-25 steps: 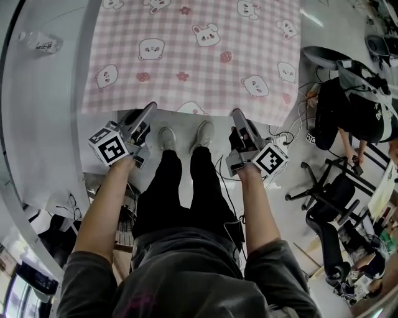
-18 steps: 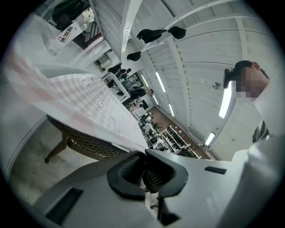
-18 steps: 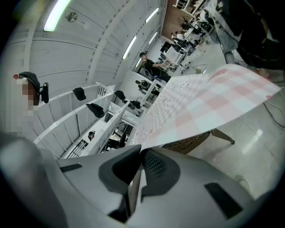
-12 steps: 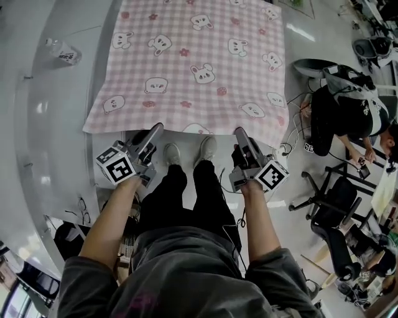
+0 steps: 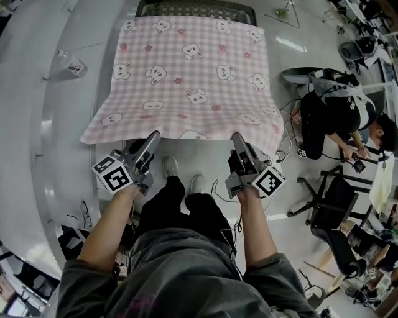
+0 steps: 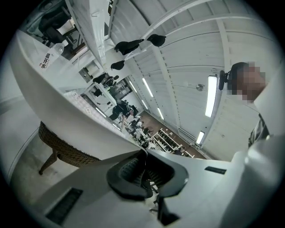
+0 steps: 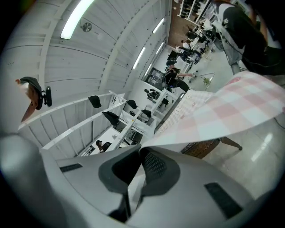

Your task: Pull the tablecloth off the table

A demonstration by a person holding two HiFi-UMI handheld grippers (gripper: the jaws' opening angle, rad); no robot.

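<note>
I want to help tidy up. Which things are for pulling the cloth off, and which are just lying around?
For the job: pink bunny tablecloth, wicker table, left gripper and right gripper, both shut on the cloth's edge.
Lying about: water bottle, office chair.

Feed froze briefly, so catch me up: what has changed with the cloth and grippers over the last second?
The pink checked bunny-print tablecloth has slid toward the person, baring the far end of the dark woven table. The left gripper and right gripper drew back with it, still shut on its near edge. The clear plastic bottle stays put.
</note>
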